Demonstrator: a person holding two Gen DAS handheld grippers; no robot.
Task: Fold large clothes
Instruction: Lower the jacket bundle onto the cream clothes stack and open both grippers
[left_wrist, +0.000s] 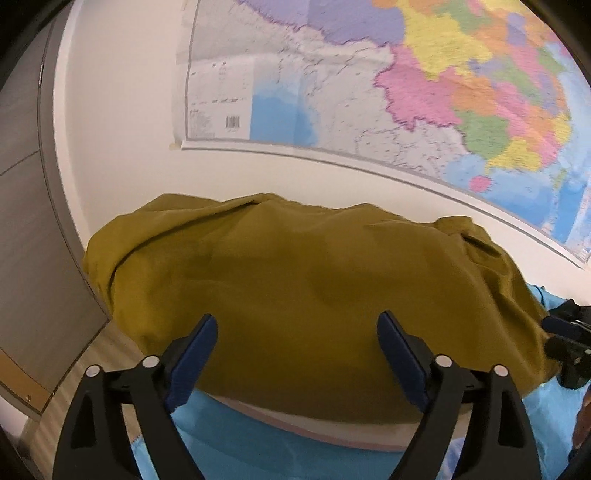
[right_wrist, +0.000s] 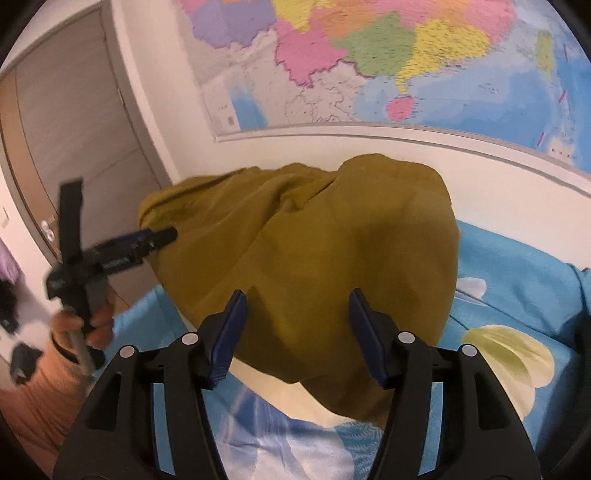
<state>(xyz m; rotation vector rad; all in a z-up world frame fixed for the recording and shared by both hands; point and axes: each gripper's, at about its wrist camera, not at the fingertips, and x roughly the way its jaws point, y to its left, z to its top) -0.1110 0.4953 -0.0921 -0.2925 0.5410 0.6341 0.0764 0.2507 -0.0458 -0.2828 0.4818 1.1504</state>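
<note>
Garment (left_wrist: 314, 280) in mustard yellow heaped on blue bedsheet (right_wrist: 517, 295) below wall map (left_wrist: 406, 92), bunched and seemingly only part folded, squaring up left; left gripper (left_wrist: 297, 332) wide open, right gripper (right_wrist: 297, 314) partly open, both empty above it.

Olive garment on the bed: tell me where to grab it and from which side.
Grip the olive garment at its near hem, coming low from the front. That edge lies loose over the blue bedsheet just ahead of the open right tongs; the far side bunches against the wall.
</note>
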